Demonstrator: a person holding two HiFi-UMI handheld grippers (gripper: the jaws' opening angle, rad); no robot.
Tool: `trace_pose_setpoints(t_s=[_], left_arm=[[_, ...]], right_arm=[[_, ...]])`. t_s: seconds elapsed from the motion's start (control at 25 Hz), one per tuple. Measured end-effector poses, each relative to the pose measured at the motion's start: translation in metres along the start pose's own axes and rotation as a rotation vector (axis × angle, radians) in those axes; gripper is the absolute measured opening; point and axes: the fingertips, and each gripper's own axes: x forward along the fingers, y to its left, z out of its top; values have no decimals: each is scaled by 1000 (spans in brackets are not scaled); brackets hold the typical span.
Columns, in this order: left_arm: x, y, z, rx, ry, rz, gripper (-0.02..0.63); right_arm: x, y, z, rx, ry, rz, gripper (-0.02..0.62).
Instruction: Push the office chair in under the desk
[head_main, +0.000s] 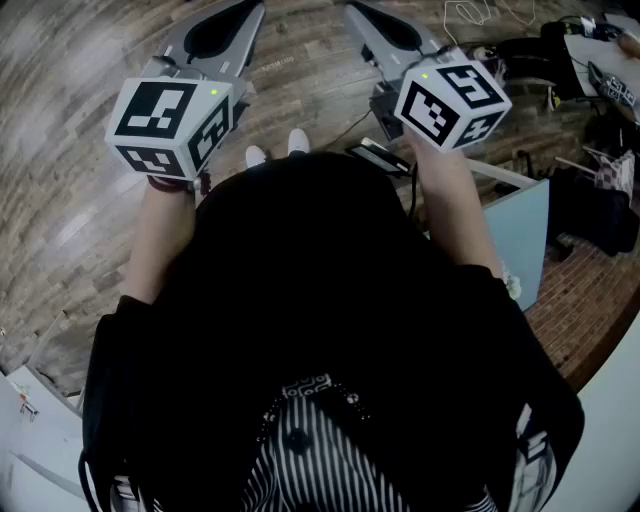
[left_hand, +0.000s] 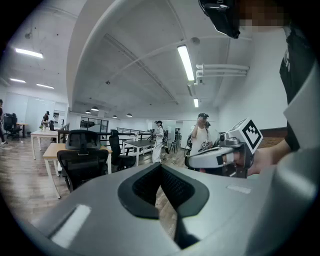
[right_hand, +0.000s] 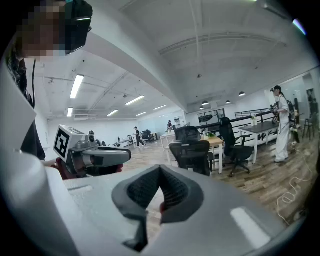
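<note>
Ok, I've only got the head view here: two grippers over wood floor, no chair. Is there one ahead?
Observer: Yes. The left gripper view shows a black office chair at a wooden-topped desk, backrest toward us.
Operator: Is either gripper touching it?
Observer: No, the chair stands well ahead of both.
Operator: Are the grippers open?
Observer: The left gripper and right gripper are both shut, with nothing between the jaws.

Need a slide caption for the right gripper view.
Shut, empty right gripper points toward a black chair by a wooden desk, left gripper alongside.
</note>
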Motion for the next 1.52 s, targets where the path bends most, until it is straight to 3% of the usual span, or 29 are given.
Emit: trace_pose_setpoints(t_s=[0.56,1.24,1.52], left_arm=[[11,-8,-11,5,54,0,2],[21,8,-34,8,158,176,0],[49,-6,-36,-12,168,188,0]], right_arm=[[-3,-15,-14,72,28,28,0],[49,-44,-32,159,41,216,0],[32,-77,-29,188,20,223,0]])
